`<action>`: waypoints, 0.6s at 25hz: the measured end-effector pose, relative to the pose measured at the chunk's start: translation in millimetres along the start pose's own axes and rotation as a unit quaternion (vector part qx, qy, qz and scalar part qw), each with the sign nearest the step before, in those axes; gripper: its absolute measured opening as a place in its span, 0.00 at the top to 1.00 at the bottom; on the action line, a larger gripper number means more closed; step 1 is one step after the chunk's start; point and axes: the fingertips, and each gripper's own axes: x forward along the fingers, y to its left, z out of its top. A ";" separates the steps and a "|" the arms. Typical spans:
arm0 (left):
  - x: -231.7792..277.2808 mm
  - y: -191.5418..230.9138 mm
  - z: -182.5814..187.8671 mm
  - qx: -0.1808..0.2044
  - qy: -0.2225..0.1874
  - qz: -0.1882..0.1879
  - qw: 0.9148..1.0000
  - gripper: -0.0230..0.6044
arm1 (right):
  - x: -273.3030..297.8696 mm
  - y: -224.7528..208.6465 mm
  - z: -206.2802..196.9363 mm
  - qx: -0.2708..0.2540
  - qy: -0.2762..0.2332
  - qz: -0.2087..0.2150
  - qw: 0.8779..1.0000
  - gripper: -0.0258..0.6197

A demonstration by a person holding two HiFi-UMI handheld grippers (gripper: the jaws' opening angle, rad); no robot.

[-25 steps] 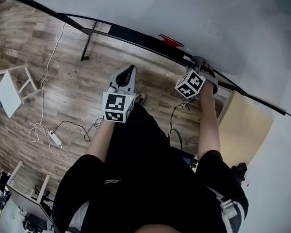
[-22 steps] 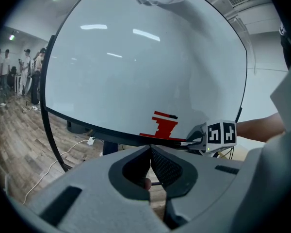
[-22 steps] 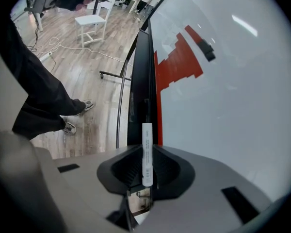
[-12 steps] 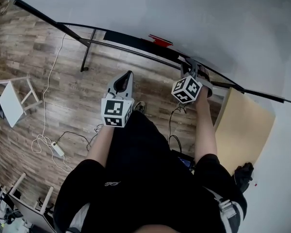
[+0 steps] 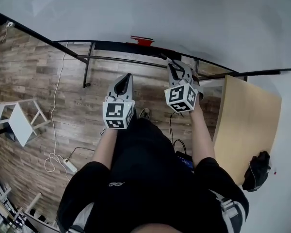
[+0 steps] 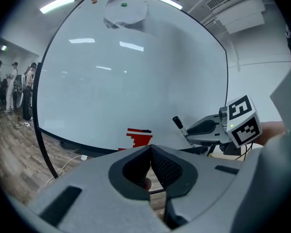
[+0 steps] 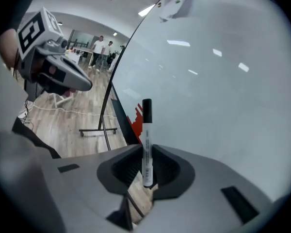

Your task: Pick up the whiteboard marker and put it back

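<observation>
The whiteboard marker point(image 7: 146, 135), white with a black cap, stands upright between the jaws of my right gripper point(image 7: 146, 147), which is shut on its barrel. In the left gripper view the marker point(image 6: 178, 124) sticks up from the right gripper point(image 6: 203, 128) in front of the whiteboard point(image 6: 126, 72). In the head view my right gripper point(image 5: 172, 67) is just off the board's black tray point(image 5: 116, 46). A red eraser point(image 5: 141, 40) sits on that tray. My left gripper point(image 5: 127, 76) hangs beside the right one, its jaws point(image 6: 150, 148) shut on nothing.
A tan wooden panel point(image 5: 242, 125) leans at the right with a black bag point(image 5: 257, 171) beside it. The board's stand leg point(image 5: 87, 67), a white stool point(image 5: 19, 123) and a cable with a power strip point(image 5: 63, 164) are on the wooden floor. People point(image 6: 9, 89) stand far off.
Both grippers have risen. The right one has lifted from the tray's right end and rolled, with the marker still in its jaws. The head view has swung, and the board looks more level.
</observation>
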 end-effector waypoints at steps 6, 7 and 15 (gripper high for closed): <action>-11.3 -34.6 11.2 0.016 -0.015 -0.008 1.000 0.95 | -49.0 -2.4 5.2 0.118 -0.065 -0.020 0.991 0.88; -13.7 -38.4 13.2 0.016 -0.018 -0.006 1.000 0.95 | -56.5 -3.3 4.7 0.141 -0.076 -0.024 0.987 0.88; -44.0 -58.8 22.6 0.020 -0.041 0.006 0.999 0.95 | -117.9 -4.3 -3.3 0.263 -0.142 -0.062 0.952 0.88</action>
